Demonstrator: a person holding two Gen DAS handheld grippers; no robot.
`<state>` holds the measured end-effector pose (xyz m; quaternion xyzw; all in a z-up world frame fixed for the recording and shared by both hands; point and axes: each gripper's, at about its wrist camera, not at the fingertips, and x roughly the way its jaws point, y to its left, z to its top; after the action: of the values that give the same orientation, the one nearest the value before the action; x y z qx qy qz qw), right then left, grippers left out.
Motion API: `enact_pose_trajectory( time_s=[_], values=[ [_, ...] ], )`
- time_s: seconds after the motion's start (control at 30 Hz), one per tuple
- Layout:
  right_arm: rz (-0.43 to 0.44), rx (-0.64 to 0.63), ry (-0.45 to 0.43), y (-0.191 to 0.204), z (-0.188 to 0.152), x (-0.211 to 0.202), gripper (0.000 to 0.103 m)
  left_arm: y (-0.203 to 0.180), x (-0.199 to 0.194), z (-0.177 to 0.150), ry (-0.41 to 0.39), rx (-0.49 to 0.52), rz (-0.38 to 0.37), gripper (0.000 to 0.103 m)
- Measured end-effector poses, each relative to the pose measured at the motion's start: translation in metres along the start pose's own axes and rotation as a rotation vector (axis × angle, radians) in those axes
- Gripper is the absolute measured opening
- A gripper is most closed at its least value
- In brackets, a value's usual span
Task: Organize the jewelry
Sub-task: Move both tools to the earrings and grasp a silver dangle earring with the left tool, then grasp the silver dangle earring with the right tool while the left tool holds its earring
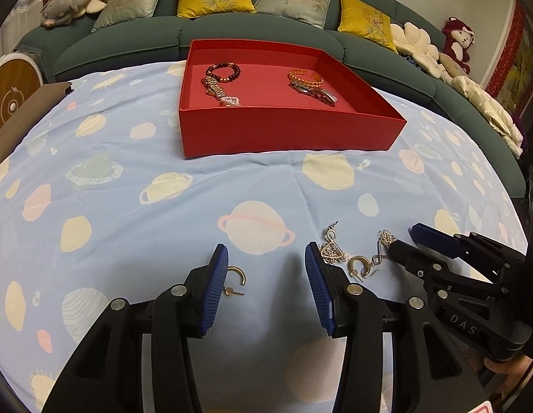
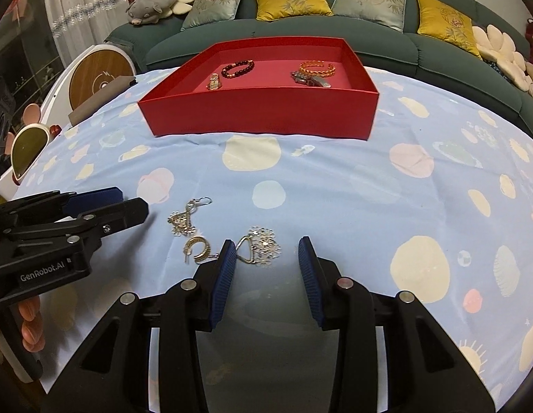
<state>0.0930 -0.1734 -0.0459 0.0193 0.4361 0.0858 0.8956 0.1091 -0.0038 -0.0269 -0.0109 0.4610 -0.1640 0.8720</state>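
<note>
Red box [image 1: 287, 130]: bracelets [image 1: 222, 72], watch [image 1: 216, 91] inside | left gripper [image 1: 266, 268], right gripper [image 2: 266, 258]: jaws apart, holding nothing

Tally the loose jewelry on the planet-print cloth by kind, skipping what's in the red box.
Gold hoop earrings: 2
Filigree drop earrings: 2
Total: 4
</note>
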Motion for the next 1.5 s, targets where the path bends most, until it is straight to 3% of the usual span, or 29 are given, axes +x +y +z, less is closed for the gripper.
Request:
enact_pose_trajectory(
  time_s=[0.17,0.47,0.67,0.7,0.83,0.9,1.03,1.23,1.37,1.5],
  values=[
    [0.02,0.049,-0.009,-0.008,0.001,-0.007,0.036,-0.008,0.004,0.002,0.002,0.005,-0.013,0.045],
    [0.0,-0.076,-0.009,0.021,-0.002,0.003,0.037,-0.034,0.023,0.005,0.002,0.067,0.018,0.045],
    [0.008,-0.07,-0.004,0.012,-0.004,0.0,0.024,-0.038,0.025,0.004,-0.014,0.091,0.02,0.044],
    [0.007,-0.073,-0.005,0.012,-0.005,-0.001,0.023,-0.039,0.025,0.003,-0.015,0.102,0.024,0.042],
    [0.005,-0.076,0.005,0.01,-0.006,-0.003,0.004,-0.043,0.025,0.001,-0.015,0.127,0.0,0.014],
    [0.011,-0.068,0.009,0.008,-0.006,-0.003,0.0,-0.043,0.025,0.002,-0.012,0.121,-0.01,0.013],
    [0.012,-0.048,0.005,0.004,-0.006,-0.006,0.0,-0.039,0.017,0.006,-0.029,0.103,-0.038,0.002],
    [0.047,-0.021,-0.026,-0.002,0.004,-0.017,0.0,-0.027,0.003,0.015,-0.047,0.053,-0.057,0.002],
    [0.069,-0.03,-0.014,0.006,0.004,-0.012,0.01,-0.02,-0.002,0.016,-0.051,0.024,-0.061,0.002],
    [0.084,-0.046,-0.006,0.016,0.002,-0.006,0.011,-0.016,-0.009,0.017,-0.057,0.01,-0.069,0.002]
  ],
)
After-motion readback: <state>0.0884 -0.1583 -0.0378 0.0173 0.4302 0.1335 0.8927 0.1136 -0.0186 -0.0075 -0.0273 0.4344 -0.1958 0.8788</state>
